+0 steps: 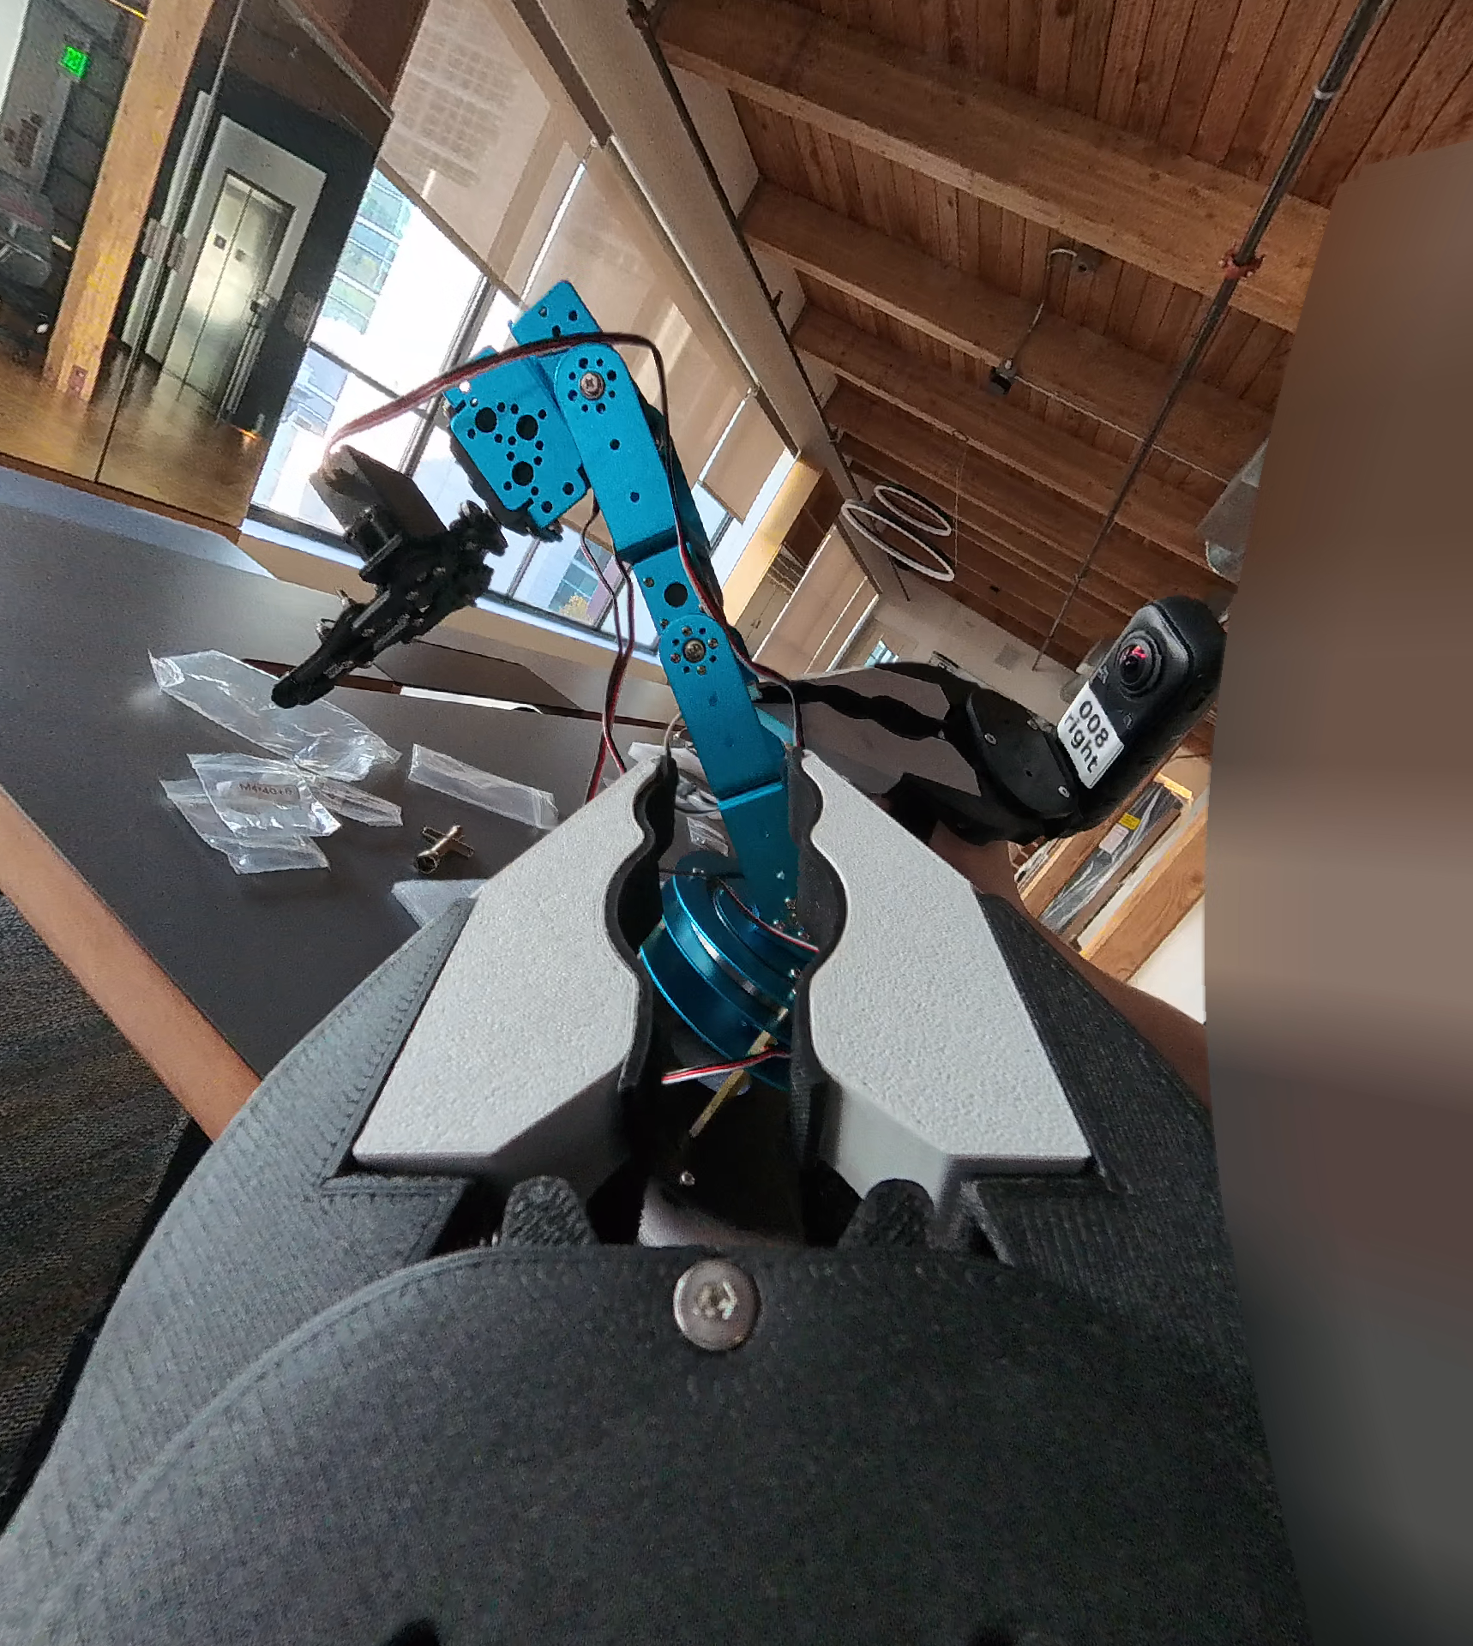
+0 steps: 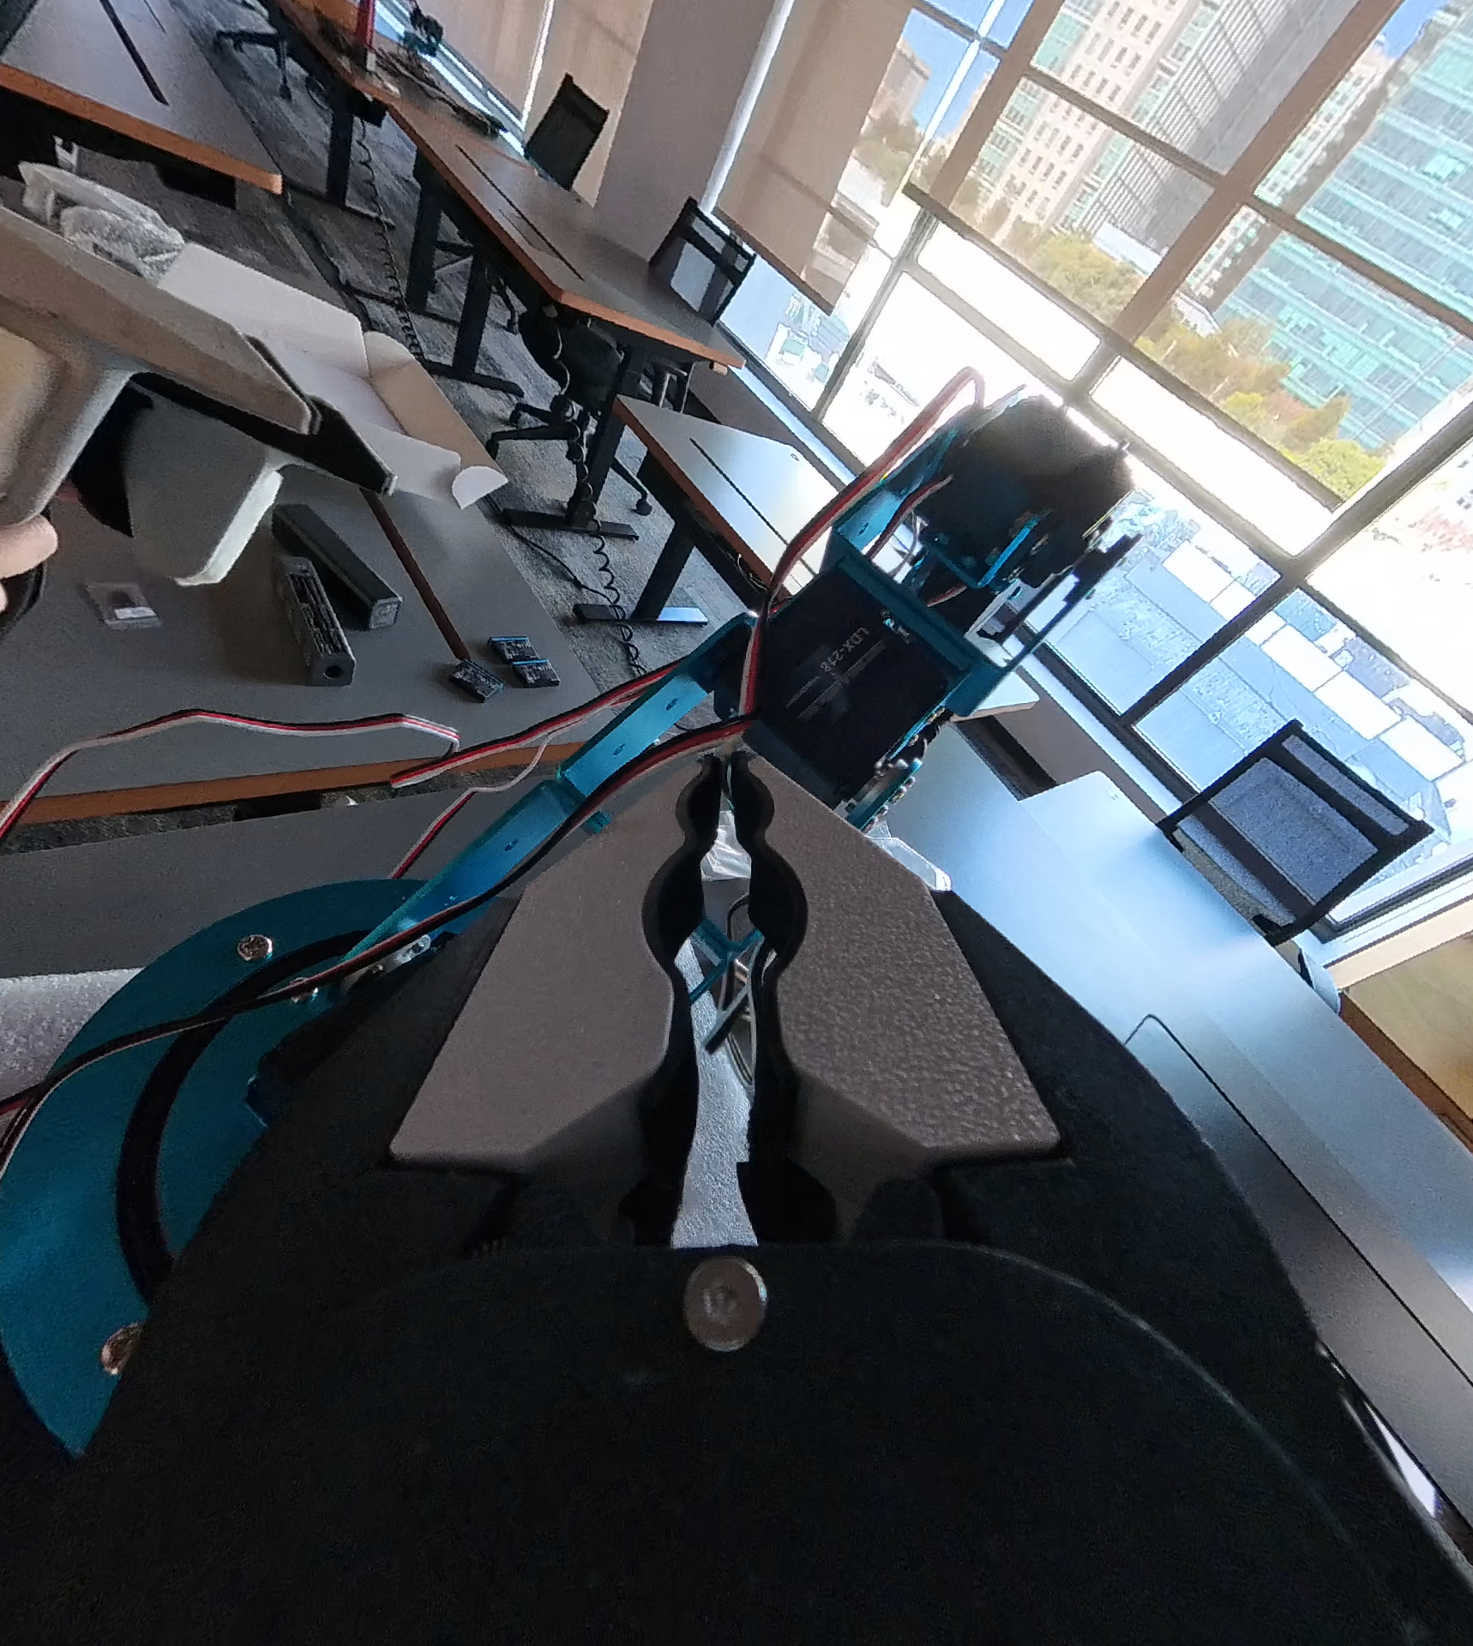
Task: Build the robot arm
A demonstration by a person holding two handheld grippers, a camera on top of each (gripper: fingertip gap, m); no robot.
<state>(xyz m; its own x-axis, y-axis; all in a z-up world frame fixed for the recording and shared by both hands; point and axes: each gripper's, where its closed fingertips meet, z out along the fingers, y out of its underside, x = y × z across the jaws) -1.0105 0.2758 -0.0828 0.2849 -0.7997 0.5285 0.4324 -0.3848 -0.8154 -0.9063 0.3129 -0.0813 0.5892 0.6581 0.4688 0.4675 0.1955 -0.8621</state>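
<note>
**Inspection, both wrist feeds.**

1. The blue robot arm (image 1: 671, 534) is off the dark table (image 1: 47, 606) and tilted. In my left wrist view its round base (image 1: 715, 971) sits at centre, the links rise toward 12 o'clock, and the black claw (image 1: 377, 623) hangs out at 10 o'clock.
2. The right gripper (image 2: 728, 766) has its jaws drawn nearly together on a thin blue bracket of the arm, so I read this as a pinch.
3. The left gripper (image 1: 728, 770) has its jaws part spread. The arm's base and lower link show in the gap, but I cannot confirm that either pad touches them.
4. The arm looks largely assembled. The servo wires (image 2: 270, 726) trail loose toward 9 o'clock in my right view, and I cannot see them plugged in anywhere.
5. In the left view, clear plastic bags (image 1: 270, 784) and a small cross wrench (image 1: 445, 851) lie on the table at 9 o'clock.
6. In the right view, two black bars (image 2: 314, 615), small blue modules (image 2: 515, 659) and an open white box (image 2: 359, 383) lie at 10 o'clock.
7. The loose wires cross just beside the right gripper's fingers, which I judge a snag hazard.
</note>
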